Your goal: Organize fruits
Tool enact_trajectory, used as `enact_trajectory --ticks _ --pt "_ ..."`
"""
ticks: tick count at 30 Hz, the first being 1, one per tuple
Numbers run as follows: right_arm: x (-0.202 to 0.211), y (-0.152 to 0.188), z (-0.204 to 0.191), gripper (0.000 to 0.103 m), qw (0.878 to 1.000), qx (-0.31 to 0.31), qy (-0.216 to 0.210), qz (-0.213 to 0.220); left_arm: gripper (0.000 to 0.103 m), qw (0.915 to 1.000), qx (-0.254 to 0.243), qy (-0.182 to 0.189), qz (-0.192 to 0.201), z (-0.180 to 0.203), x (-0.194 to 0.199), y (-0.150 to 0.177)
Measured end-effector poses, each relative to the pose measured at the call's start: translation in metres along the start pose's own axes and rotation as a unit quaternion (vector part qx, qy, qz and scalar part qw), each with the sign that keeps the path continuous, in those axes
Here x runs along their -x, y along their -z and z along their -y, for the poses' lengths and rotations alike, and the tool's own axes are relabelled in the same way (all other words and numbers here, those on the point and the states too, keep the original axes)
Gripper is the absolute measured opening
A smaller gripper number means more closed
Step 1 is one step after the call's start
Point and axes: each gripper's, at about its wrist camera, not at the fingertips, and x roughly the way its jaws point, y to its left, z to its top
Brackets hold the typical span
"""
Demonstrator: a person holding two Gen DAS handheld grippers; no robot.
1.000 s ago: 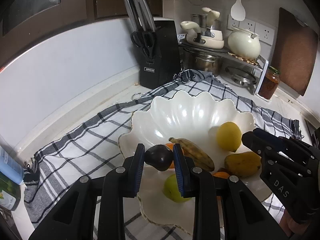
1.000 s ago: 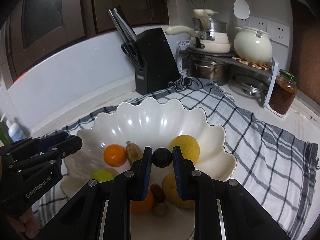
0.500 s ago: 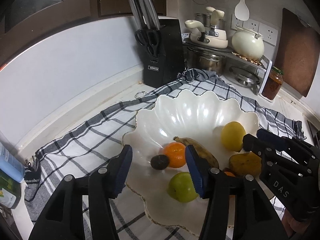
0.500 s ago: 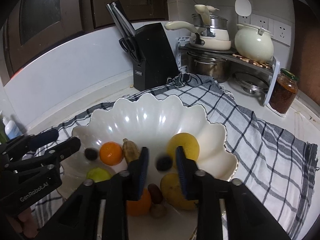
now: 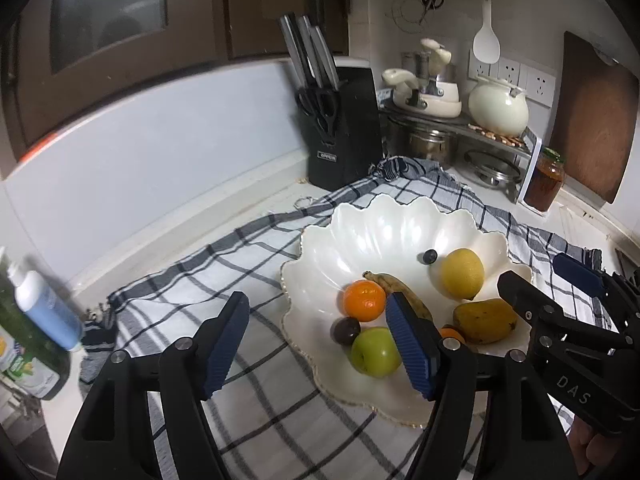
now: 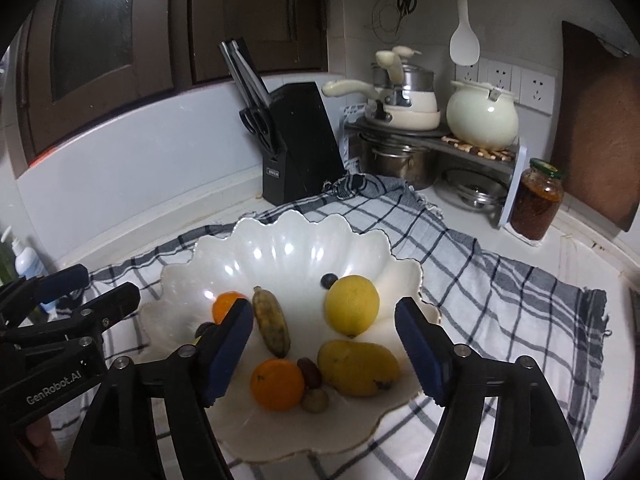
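A white scalloped bowl [image 5: 400, 228] [image 6: 280, 248] sits on a checked cloth and holds the fruit: a lemon [image 5: 462, 273] [image 6: 352, 311], a mango [image 5: 485, 321] [image 6: 358, 368], a small banana [image 6: 272, 327], two oranges [image 5: 363, 299] [image 6: 277, 385], a green apple [image 5: 375, 352], a dark plum [image 5: 346, 330] and a small dark berry [image 5: 430, 256] [image 6: 329, 280]. My left gripper [image 5: 318, 348] is open and empty above the bowl's near left rim. My right gripper [image 6: 323, 350] is open and empty above the bowl's near side.
A black knife block [image 5: 344, 128] stands behind the bowl. A rack with pots and a cream kettle [image 5: 498, 108] is at the back right, with a jar [image 6: 536, 204] beside it. A blue-white bottle [image 5: 44, 308] stands at the left edge.
Both grippers have opened and pulled back. The left one let the dark plum drop by the orange; the right one let the small berry drop behind the lemon.
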Motion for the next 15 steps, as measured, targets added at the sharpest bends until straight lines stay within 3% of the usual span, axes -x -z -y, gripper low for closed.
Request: enact_trajectory --ticks 15 --pt "0.072 0.020 -0.001 0.077 0.999 0.001 -0.013 0.030 0.081 0.9990 0.013 -0.021 0.036 0.002 0.078 0.025"
